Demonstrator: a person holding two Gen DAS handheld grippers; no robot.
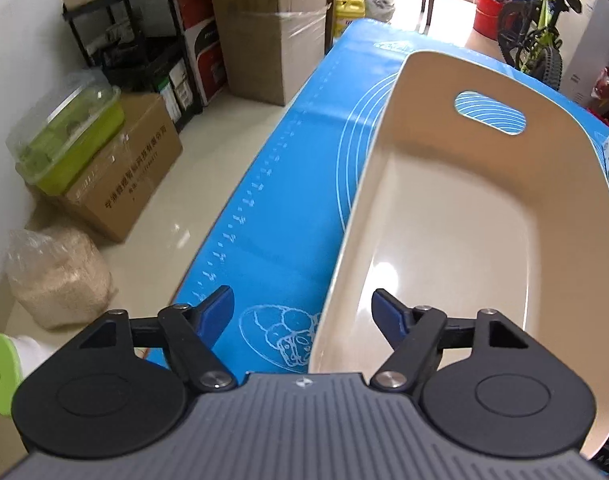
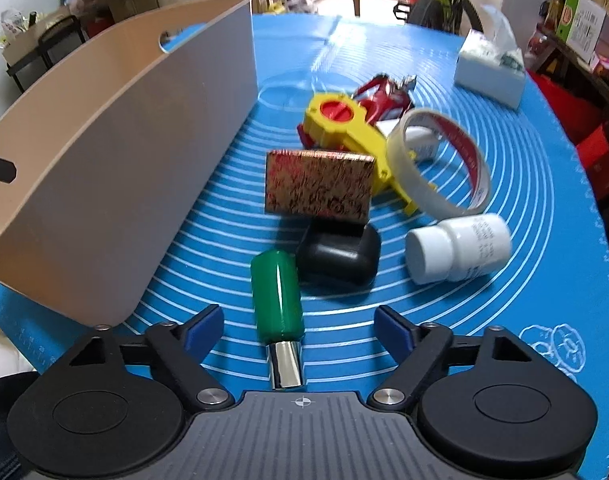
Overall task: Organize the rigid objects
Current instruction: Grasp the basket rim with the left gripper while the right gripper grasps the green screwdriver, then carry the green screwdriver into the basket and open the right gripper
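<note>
Bin (image 1: 456,216) first, at the left: beige, handle slot at 12 o'clock, inside bare, standing on blue mat (image 1: 280,208). Left gripper (image 1: 303,312) spread wide, straddling the bin's near wall at 6 o'clock, one finger outside, one finger inside, pinching nothing, likely placed to steady it. Farther right, seen from the right wrist, bin wall running from 9 to 11 o'clock, and a loose cluster on the mat from centre toward 2 o'clock: green-handled tool (image 2: 278,300) with chrome tip pointing to 6 o'clock, black case (image 2: 338,258) touching it at its 1 o'clock, patterned red-gold box (image 2: 318,184) leaning above the case, yellow tape dispenser (image 2: 344,124) behind, clear tape roll (image 2: 436,164) tilted against it, white bottle (image 2: 458,248) lying on its side at 3 o'clock, tissue pack (image 2: 490,68) far off at 1 o'clock. Right gripper (image 2: 299,330) spread too, empty, fingers either side of the green handle's lower end, not touching. Probably opening step: nothing binned yet. Next move, as judged: lower slightly, close across the handle, lift clear of the case, carry toward 10 o'clock over the rim.
</note>
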